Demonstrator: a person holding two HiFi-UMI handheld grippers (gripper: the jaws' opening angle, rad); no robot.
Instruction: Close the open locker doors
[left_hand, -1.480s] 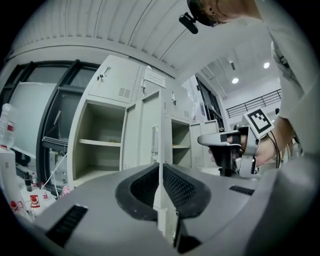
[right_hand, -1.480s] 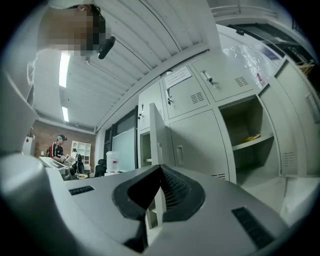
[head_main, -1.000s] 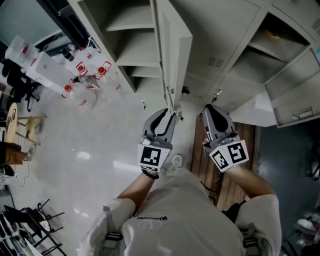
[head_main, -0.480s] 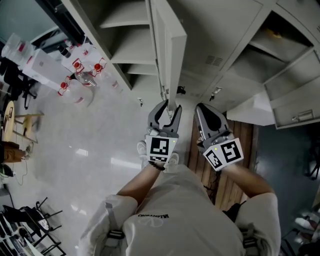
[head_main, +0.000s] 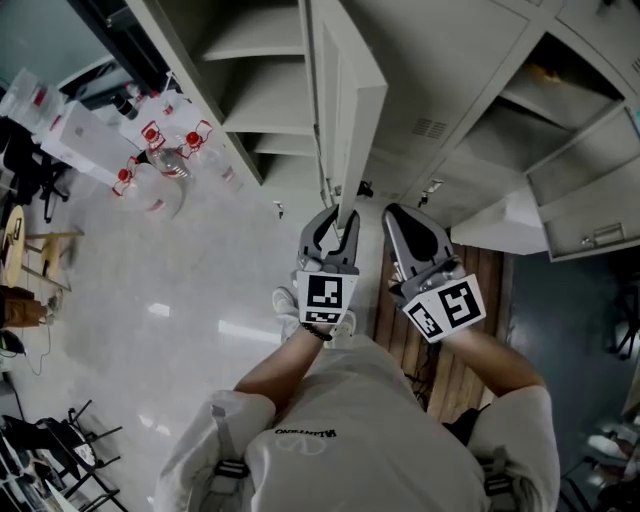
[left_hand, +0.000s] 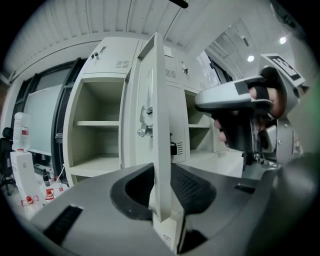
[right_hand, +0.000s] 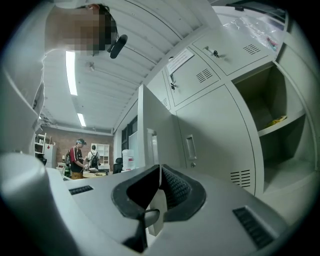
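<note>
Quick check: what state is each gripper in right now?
Left gripper: fingers have just been closing and are clamped on the edge of the open locker door.
Right gripper: closed, holding nothing.

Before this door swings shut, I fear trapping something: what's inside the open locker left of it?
Only bare shelves show, nothing on them. The door covers the locker's hinge side.

Pale short-sleeved T-shirt (head_main: 330, 450) bears small dark print; dark wristband (head_main: 318, 334); grey left gripper (head_main: 336, 215) and right gripper (head_main: 393, 213) carry black-and-white marker cubes (head_main: 325, 298).
</note>
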